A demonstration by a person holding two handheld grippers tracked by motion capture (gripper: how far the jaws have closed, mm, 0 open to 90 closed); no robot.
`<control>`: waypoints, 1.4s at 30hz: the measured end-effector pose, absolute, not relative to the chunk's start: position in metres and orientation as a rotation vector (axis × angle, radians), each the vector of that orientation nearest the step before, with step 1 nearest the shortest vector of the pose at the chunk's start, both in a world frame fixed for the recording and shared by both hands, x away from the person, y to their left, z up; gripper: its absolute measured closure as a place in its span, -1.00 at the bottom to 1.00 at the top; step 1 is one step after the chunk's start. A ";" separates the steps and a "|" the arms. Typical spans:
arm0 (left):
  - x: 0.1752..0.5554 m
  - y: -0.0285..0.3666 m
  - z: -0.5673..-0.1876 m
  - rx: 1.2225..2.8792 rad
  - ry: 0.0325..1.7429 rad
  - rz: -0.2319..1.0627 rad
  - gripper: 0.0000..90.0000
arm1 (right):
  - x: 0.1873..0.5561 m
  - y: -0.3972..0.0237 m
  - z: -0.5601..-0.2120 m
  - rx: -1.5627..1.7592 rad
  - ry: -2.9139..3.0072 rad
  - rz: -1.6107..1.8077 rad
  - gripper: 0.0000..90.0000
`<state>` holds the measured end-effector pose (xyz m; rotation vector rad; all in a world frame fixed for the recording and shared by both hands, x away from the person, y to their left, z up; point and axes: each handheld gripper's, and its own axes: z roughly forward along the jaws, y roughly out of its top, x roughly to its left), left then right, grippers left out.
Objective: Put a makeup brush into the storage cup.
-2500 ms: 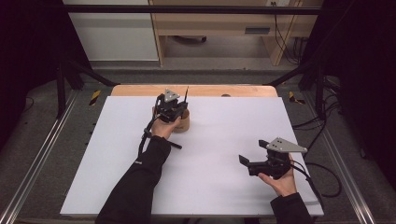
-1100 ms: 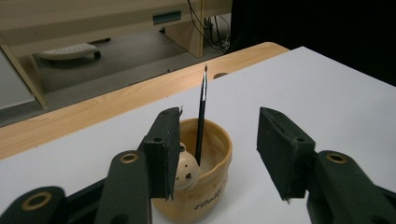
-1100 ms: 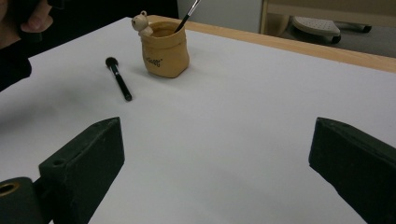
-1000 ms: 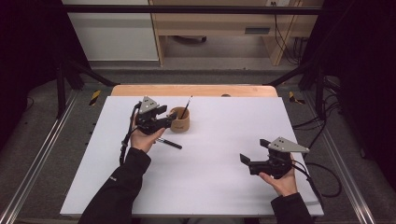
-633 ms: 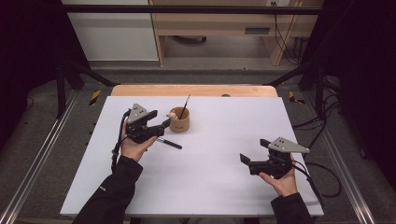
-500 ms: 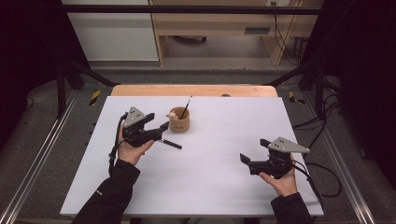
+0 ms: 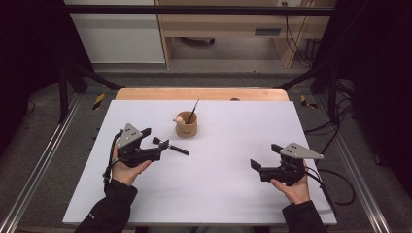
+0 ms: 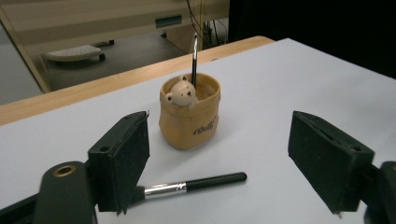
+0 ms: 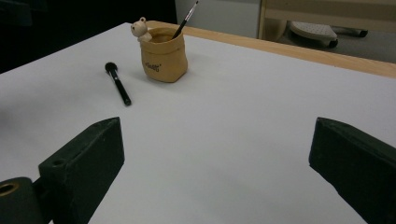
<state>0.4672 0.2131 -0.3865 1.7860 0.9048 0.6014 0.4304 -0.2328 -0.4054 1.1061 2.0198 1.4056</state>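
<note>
A tan fabric-look cup (image 7: 186, 126) with a small bear figure on its rim stands at the table's far middle, and a thin brush (image 7: 193, 111) leans inside it. A black makeup brush (image 7: 172, 147) lies flat on the white table (image 7: 218, 194), just left of the cup. My left gripper (image 7: 155, 138) hovers by the brush's bristle end; its jaws have just been opening and stand open with nothing gripped. In the left gripper view the brush (image 8: 191, 185) lies on the table below the left gripper (image 8: 224, 168), before the cup (image 8: 189, 116). My right gripper (image 7: 266, 156) stays open at the front right.
In the right gripper view the right gripper (image 9: 219, 172) faces bare table, with the cup (image 9: 163, 53) and the makeup brush (image 9: 117, 84) far off. A wooden strip (image 7: 201, 93) edges the table's far side. Metal rails run along both sides.
My left gripper has drawn back leftward from the cup toward the person, and its jaws have widened. The makeup brush lies on the table. The right gripper has stayed still.
</note>
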 end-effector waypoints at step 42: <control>0.424 0.265 -0.407 1.799 0.988 0.635 -0.80 | 0.429 -0.235 -0.405 1.112 2.013 1.400 -0.91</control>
